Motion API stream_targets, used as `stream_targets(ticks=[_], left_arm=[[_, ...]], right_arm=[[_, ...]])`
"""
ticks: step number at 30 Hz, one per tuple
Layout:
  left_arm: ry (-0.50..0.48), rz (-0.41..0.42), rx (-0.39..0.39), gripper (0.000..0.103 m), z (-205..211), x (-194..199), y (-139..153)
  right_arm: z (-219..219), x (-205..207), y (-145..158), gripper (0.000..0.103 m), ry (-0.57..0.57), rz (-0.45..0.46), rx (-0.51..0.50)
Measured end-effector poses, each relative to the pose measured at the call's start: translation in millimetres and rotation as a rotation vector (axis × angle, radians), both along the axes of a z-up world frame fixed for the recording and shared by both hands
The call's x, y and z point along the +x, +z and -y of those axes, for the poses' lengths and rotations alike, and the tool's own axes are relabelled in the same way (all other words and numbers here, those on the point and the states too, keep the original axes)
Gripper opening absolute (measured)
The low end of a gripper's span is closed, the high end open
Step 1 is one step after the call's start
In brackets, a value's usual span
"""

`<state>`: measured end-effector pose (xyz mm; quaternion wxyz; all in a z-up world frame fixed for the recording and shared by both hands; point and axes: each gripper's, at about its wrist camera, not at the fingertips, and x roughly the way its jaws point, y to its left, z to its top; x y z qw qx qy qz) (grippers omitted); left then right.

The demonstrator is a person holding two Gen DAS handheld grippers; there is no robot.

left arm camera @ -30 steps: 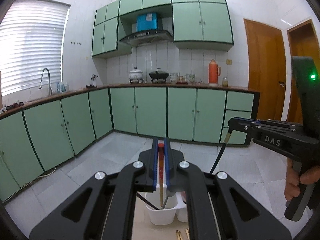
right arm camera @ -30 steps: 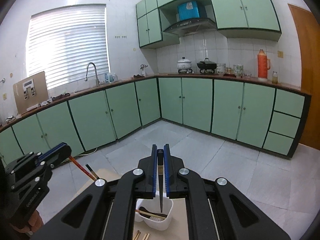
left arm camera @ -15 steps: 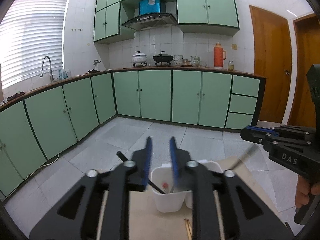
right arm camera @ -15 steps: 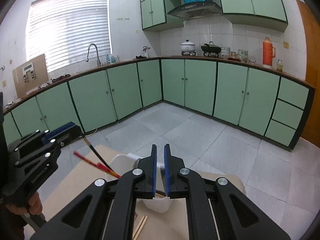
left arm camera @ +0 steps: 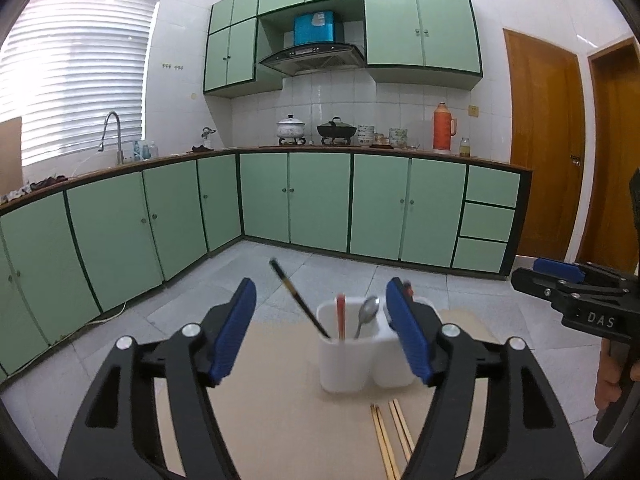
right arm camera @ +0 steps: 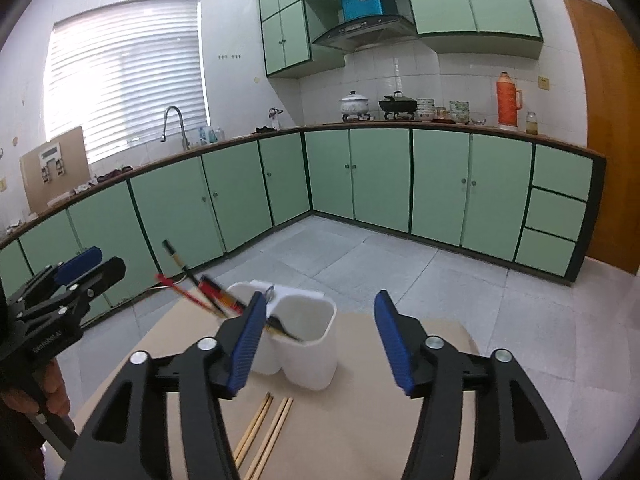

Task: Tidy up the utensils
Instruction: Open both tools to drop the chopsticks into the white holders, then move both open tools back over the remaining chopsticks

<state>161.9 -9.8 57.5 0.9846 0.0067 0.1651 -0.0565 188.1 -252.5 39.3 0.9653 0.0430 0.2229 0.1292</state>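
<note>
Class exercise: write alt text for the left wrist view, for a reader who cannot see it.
The left gripper, its blue-padded jaws opening with nothing gripped, faces a white utensil holder on a tan board. The holder contains a spoon, a red chopstick and a leaning dark chopstick. Wooden chopsticks lie nearer.

Two white plastic utensil cups (left arm camera: 346, 354) side by side, one metal spoon (left arm camera: 367, 312), one red chopstick (left arm camera: 340, 316), one black chopstick (left arm camera: 298, 298), four pale bamboo chopsticks (right arm camera: 264, 434) on one tan board (left arm camera: 280, 420), two black grippers with blue pads (left arm camera: 320, 328).
</note>
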Motion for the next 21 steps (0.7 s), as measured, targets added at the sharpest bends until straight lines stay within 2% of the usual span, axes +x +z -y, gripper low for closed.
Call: stream_targets(ticks=[10,21], left_arm=[[0.000,-0.123,0.020,0.076,1.5,-45.7,-49.7],[0.008,-0.305,0.020,0.077,-6.2,-73.6,-115.6]], right_arm=[[6.1,-53.9,-56.9,0.067,-0.051,-0.073,0.014],[-9.5,-99.4,-121.6,0.067,-0.080,-0.181,-0.013]])
